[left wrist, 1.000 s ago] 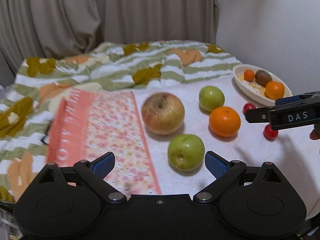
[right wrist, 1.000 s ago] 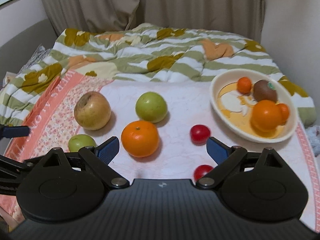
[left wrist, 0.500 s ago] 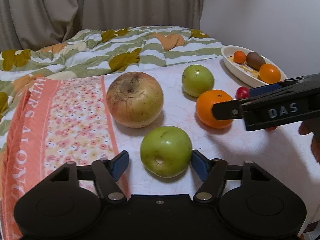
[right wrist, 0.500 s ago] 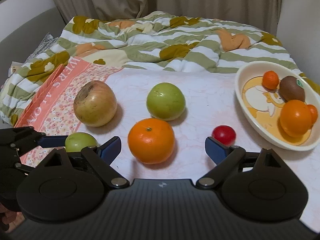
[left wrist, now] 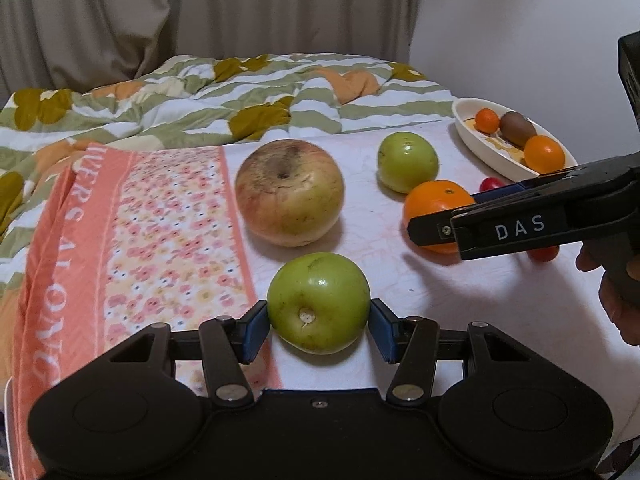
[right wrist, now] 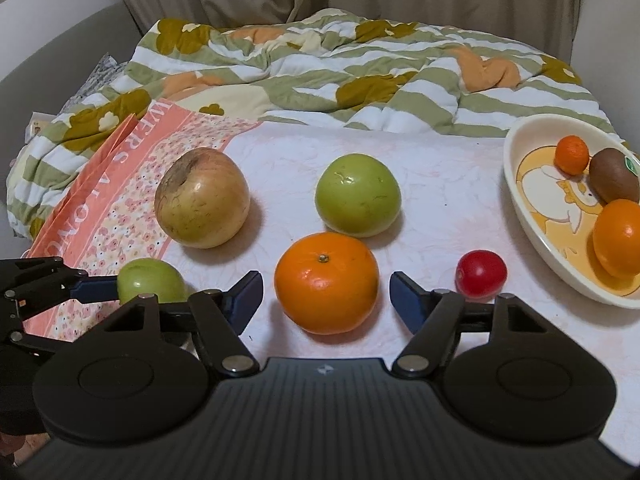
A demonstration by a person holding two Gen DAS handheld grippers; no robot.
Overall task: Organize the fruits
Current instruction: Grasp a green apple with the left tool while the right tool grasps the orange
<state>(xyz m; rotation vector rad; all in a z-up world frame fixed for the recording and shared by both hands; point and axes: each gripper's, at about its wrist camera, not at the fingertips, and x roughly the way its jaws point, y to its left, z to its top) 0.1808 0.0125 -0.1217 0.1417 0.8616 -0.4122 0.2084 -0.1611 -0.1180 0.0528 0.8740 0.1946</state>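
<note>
The left gripper sits low in the frame centre with both blue pads against the sides of a green apple, closed on it where it rests on the white cloth; the right gripper is spread wide around an orange, pads clear of the peel on both sides; a bowl at the right edge holds other fruit.
</note>
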